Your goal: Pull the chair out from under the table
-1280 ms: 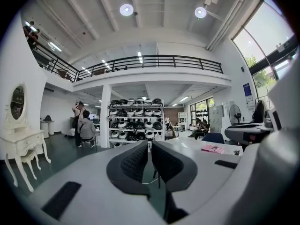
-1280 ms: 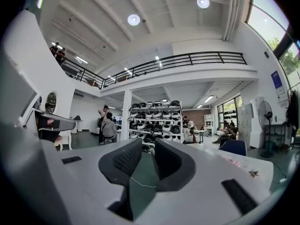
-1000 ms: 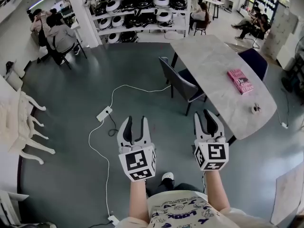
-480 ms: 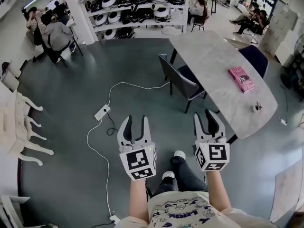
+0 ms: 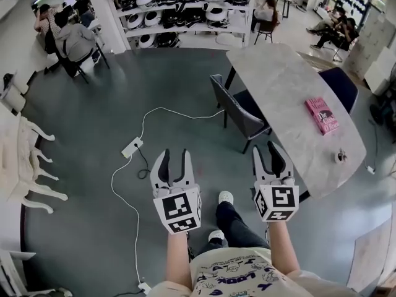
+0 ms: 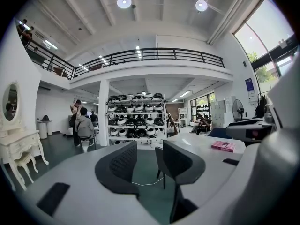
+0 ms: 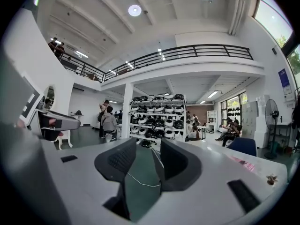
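Note:
A dark grey chair [image 5: 238, 107] stands pushed in at the near long side of the grey-topped table [image 5: 281, 82], its seat partly under the top. Both grippers are held side by side short of it, over the floor. My left gripper [image 5: 174, 156] is open with nothing between its jaws. My right gripper [image 5: 268, 150] is nearer the table edge, and its jaws have just been opening, with nothing between them. In the left gripper view the chair's back [image 6: 159, 157] shows in the distance between the jaws of the left gripper [image 6: 149, 161]. The right gripper [image 7: 143, 161] points level at the same spot.
A pink book [image 5: 323, 115] and a small object [image 5: 340, 156] lie on the table; a blue chair [image 5: 340, 85] stands at its far side. A power strip [image 5: 133, 147] with white cable lies on the floor at left. Helmet shelves [image 5: 179, 11], seated people [image 5: 74, 42] and white furniture [image 5: 25, 159] ring the room.
The person has stepped forward, one leg now showing ahead of the body. Both grippers have moved with the step toward the chair and table. The right jaws stand slightly wider.

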Demonstrator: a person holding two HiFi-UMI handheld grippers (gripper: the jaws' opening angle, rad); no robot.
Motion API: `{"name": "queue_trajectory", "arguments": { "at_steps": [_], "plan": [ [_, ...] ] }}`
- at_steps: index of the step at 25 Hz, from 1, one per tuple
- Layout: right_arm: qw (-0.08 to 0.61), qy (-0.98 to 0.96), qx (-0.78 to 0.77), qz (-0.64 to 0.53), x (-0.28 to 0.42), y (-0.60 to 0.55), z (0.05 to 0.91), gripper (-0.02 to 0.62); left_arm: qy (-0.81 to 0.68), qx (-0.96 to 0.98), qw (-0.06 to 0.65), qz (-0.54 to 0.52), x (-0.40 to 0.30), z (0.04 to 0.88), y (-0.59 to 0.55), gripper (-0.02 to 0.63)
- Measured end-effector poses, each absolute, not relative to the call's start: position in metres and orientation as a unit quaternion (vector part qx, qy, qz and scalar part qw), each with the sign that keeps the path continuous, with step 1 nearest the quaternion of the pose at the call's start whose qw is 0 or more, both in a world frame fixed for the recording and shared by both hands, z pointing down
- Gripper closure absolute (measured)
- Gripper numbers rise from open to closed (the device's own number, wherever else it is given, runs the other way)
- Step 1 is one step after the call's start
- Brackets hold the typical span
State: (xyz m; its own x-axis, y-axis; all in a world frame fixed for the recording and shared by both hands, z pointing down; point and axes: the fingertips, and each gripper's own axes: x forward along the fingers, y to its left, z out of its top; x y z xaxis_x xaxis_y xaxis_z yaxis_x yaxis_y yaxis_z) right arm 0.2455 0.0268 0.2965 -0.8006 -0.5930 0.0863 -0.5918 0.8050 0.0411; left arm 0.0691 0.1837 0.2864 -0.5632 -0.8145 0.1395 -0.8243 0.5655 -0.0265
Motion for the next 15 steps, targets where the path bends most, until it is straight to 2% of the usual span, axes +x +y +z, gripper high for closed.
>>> {"name": "queue_trajectory", "arguments": {
  "at_steps": [15],
  "plan": [
    [0.048, -0.959, 0.277, -0.008, 0.121, -0.122, 0.297, 0.419, -0.893, 0.443, 0.051, 0.064, -0.041, 0.288, 0.041, 0.422]
  ]
}}
